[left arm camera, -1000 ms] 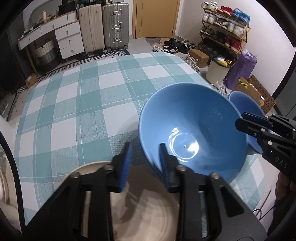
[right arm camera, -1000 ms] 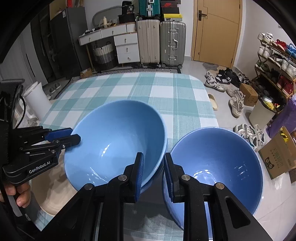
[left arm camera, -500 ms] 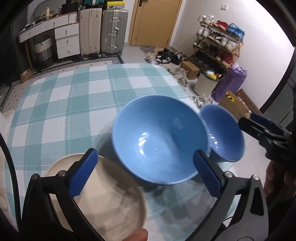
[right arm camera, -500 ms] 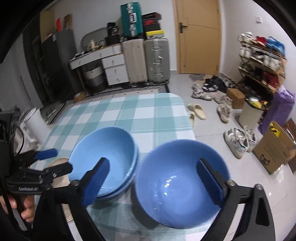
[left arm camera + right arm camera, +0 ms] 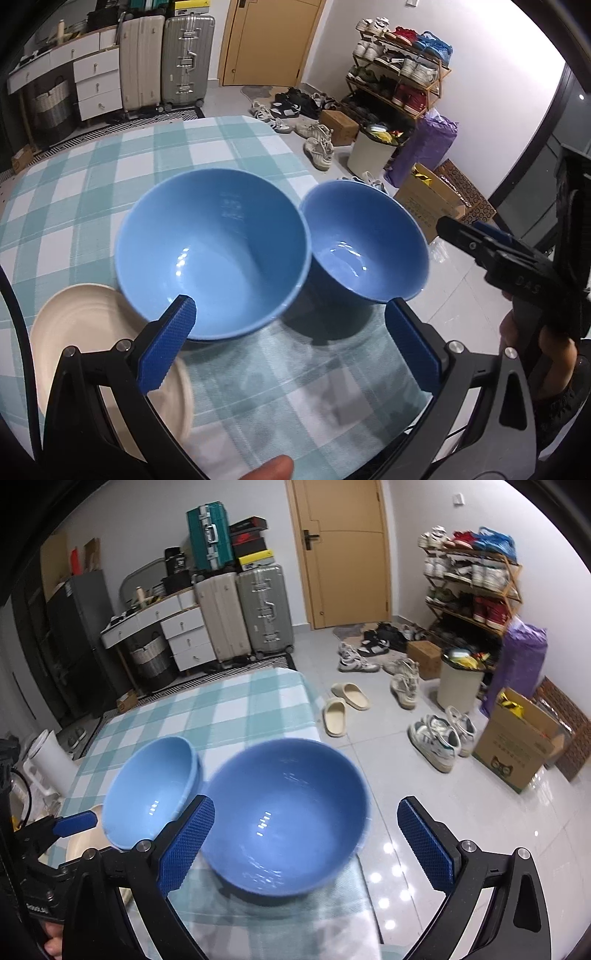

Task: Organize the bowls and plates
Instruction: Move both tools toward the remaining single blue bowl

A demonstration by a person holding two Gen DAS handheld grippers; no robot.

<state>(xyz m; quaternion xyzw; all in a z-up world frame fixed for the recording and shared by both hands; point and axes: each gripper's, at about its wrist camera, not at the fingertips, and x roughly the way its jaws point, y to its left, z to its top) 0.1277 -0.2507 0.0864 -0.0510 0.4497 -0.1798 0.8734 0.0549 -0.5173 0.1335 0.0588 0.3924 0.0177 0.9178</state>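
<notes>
Bowls first: a glossy blue ceramic bowl [image 5: 212, 251] sits mid-frame in the left wrist view on the desk [image 5: 92, 177], which wears a teal-and-white checked cloth. It seems to rest inside another bowl of the same blue, whose rim shows under it in the right wrist view. Just to its right, rims close or touching, stands a second blue ceramic bowl [image 5: 364, 245], near the desk's right edge. At the lower left lies a cream round plate [image 5: 85, 332], partly tucked under the first bowl's near side.

Left tool [image 5: 288, 347] hangs at the bottom of its own view, released, its jaws having just been opening, blue ribbed pads spread wide with only cloth between them. Right tool [image 5: 308, 843] is likewise released after just opening; in its view the second bowl [image 5: 284, 819] lies between the spread pads, untouched by either. A hand [image 5: 546, 354] grips the right tool's handle at the right edge of the left wrist view.
</notes>
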